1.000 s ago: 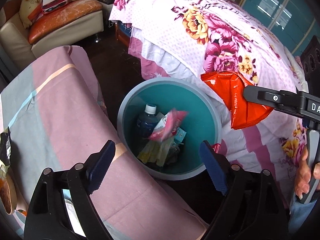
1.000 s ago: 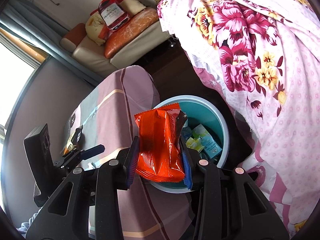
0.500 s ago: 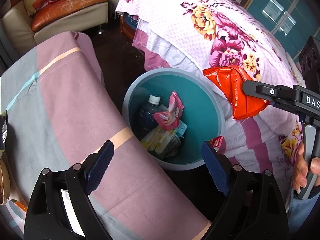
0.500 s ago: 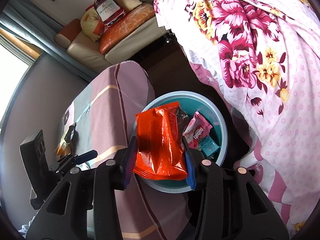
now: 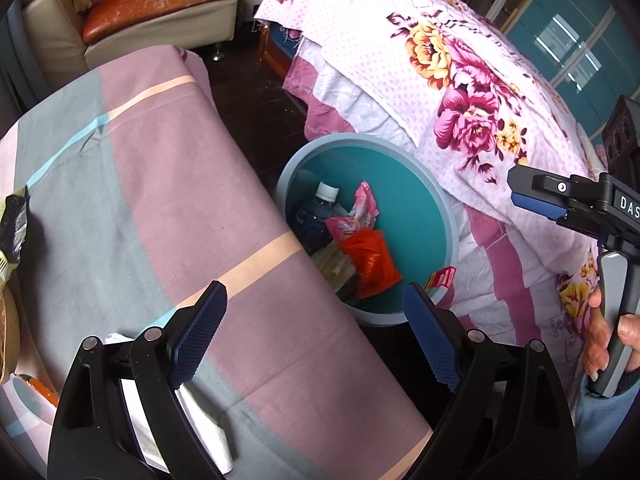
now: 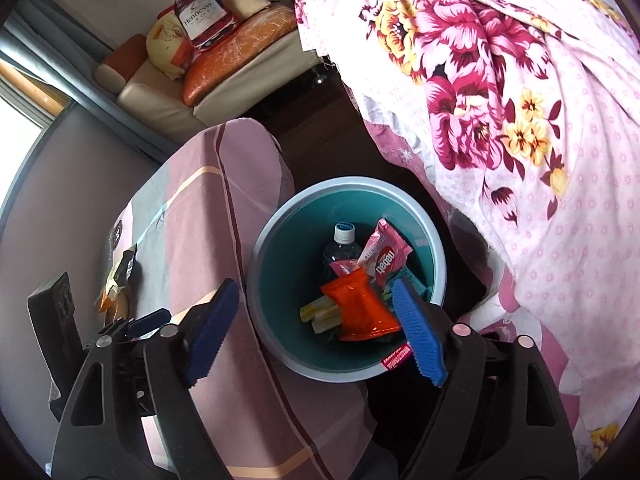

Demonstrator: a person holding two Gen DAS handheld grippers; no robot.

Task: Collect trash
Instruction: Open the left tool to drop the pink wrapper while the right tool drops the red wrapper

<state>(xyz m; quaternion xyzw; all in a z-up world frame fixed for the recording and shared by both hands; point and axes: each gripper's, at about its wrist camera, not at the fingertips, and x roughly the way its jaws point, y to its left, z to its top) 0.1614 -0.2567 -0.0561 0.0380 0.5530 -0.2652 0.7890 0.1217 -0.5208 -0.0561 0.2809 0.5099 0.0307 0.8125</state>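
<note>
The right tongs point(image 6: 316, 330) are opening over the round teal plastic bin point(image 6: 434, 240) — nothing sits between them. The shiny orange snack bag point(image 6: 358, 306) lies inside the bin at the frame's center. The left tongs point(image 5: 314, 338) gape empty — nearer the counter's point(image 5: 160, 184) black wrapper point(image 5: 14, 224) at far left.

This is a lived-in room of a home, part bedroom, part sitting room. A bed under a pink quilt printed with big magenta and yellow flowers point(image 6: 500, 92) stands across a dark floor from a cream leather sofa with orange cushions point(image 6: 224, 68). Between them are a table draped in a pink and grey striped cloth point(image 5: 160, 184) and a round teal plastic wastebin point(image 6: 434, 256) holding wrappers.
</note>
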